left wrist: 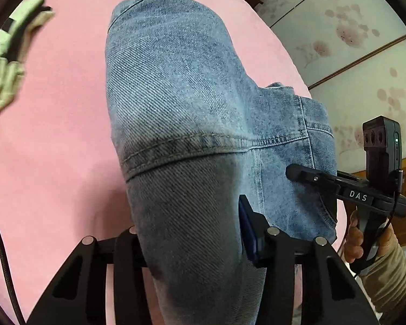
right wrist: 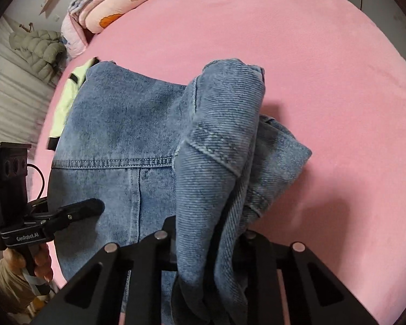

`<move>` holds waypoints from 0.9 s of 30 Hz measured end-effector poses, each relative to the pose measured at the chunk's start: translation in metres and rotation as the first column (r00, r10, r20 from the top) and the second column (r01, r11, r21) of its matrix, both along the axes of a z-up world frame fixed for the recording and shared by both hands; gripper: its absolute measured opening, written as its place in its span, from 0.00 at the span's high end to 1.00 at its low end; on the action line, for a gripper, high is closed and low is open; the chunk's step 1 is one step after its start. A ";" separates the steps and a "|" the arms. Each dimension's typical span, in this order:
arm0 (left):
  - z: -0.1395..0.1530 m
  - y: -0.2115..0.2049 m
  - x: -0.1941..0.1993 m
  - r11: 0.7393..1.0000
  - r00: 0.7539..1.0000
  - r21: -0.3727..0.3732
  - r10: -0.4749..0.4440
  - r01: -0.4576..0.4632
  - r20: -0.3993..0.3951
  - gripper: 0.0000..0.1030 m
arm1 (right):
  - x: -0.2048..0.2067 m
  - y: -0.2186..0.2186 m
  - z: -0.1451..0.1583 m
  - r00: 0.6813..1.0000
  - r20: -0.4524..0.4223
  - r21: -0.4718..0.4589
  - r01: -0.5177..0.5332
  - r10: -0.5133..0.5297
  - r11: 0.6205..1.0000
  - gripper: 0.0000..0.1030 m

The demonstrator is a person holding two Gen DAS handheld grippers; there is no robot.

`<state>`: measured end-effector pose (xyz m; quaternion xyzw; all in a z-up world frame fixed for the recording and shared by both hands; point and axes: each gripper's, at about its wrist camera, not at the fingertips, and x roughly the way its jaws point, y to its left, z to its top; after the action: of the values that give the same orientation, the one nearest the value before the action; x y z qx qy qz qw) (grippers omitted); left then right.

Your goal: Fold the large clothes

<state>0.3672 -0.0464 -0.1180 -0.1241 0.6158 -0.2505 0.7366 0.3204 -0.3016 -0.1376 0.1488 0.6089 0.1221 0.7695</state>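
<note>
A blue denim jacket lies on the pink bed. My left gripper is shut on a fold of the denim, which drapes over its fingers and hangs lifted. It also shows from the side in the right wrist view. My right gripper is shut on a bunched sleeve of the jacket, held above the flat body of the jacket. It shows in the left wrist view over the jacket's right part.
A light green garment lies on the bed at the far left. A folded quilt and a grey puffer coat sit beyond the bed. A floral sliding panel stands behind the bed.
</note>
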 end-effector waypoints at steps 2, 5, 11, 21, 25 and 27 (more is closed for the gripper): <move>0.022 0.029 -0.006 1.000 1.000 0.011 0.000 0.000 0.007 0.56 | -0.006 0.021 0.014 1.000 0.004 0.028 -0.008 0.007 1.000 0.80; 0.047 0.065 -0.005 0.999 1.000 0.029 0.012 -0.013 0.019 0.55 | -0.005 0.064 0.036 0.999 0.016 0.061 -0.037 0.036 0.997 0.80; 0.098 0.166 0.033 0.995 0.993 0.080 0.045 -0.054 0.109 0.55 | 0.041 0.167 0.073 0.990 0.092 0.136 -0.116 0.104 0.984 0.81; 0.114 0.346 0.179 0.991 0.977 0.106 0.057 -0.080 0.207 0.54 | 0.194 0.326 0.085 0.970 0.201 0.191 -0.174 0.135 0.966 0.81; 0.090 0.386 0.234 0.990 0.978 0.116 0.049 -0.074 0.204 0.54 | 0.251 0.366 0.066 0.973 0.207 0.207 -0.147 0.103 0.967 0.80; 0.075 0.398 0.255 0.990 0.980 0.119 0.048 -0.072 0.192 0.53 | 0.268 0.386 0.054 0.977 0.194 0.213 -0.134 0.092 0.968 0.80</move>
<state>0.6218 0.3519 -0.0430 -0.0717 0.5537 -0.1997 0.8052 0.5885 0.0842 -0.0840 0.1879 0.5256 0.2471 0.7921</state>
